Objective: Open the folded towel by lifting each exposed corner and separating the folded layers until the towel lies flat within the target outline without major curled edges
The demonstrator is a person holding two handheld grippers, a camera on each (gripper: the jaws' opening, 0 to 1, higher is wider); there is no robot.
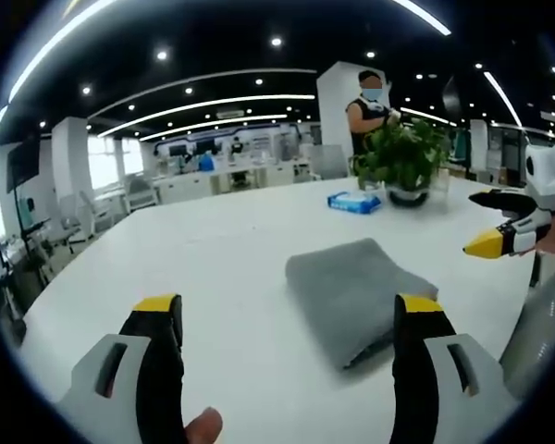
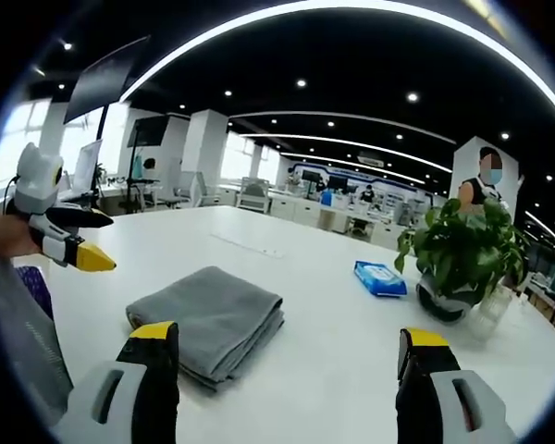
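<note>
Grey and still fully folded, the towel (image 1: 356, 296) lay near the middle of the white table (image 1: 213, 259), so the task stood at its very first step: no corner had been lifted and no layer separated. No target outline could be made out on the tabletop.

In the left gripper view, the left gripper (image 1: 287, 319) hung above the table's near edge with its jaws spread wide and empty, the towel just ahead and toward its right jaw. The right gripper (image 1: 499, 240) hovered beyond the towel's right side, its yellow tips seemingly close together.

In the right gripper view, the right gripper (image 2: 291, 347) showed wide, empty jaws, with the towel (image 2: 208, 319) just ahead of its left jaw and not touched. The next move probably called for lowering one gripper to an exposed corner and pinching only the top layer.
</note>
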